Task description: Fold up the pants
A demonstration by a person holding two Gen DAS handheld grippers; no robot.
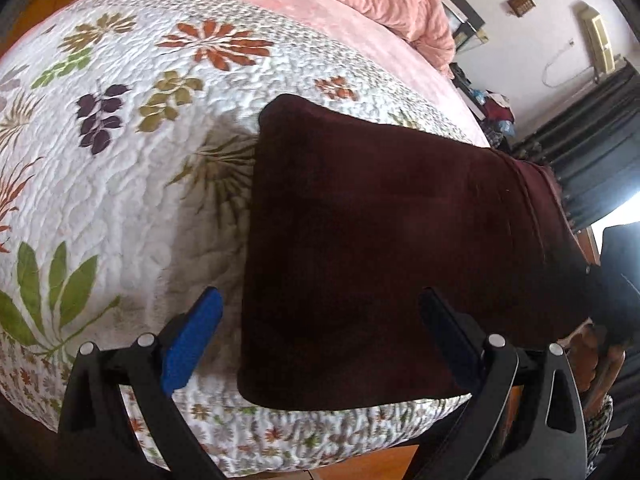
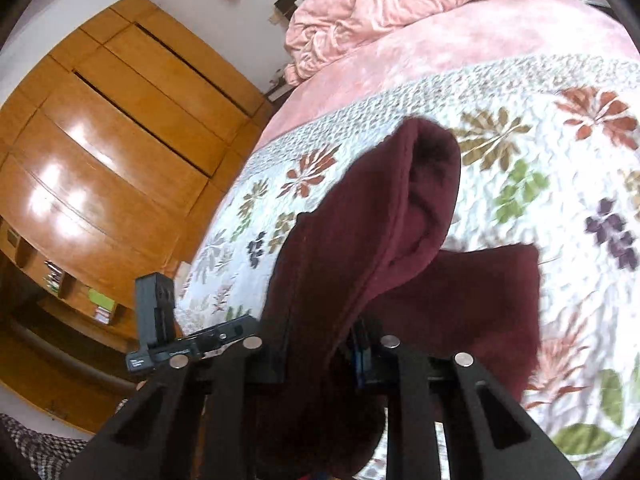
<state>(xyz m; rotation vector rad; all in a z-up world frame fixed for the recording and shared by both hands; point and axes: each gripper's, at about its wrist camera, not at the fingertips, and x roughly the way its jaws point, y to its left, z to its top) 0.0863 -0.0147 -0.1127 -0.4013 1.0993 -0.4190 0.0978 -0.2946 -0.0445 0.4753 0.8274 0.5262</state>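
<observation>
Maroon pants (image 2: 360, 248) in right tongs (image 2: 320, 354), above quilt (image 2: 540, 152)

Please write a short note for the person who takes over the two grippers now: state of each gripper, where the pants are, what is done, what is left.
Left gripper: open, jaws wide, hovering over the dark maroon fleece pants, holding nothing.
Right gripper: shut on one end of the pants, which is raised off the bed.
Pants: the other part lies flat on the white floral quilted bedspread, near the bed's edge.
Done: pants look laid out and already doubled; one end gripped and raised.
Left: probably carry the raised end over the flat part, release, smooth the fold.
</observation>
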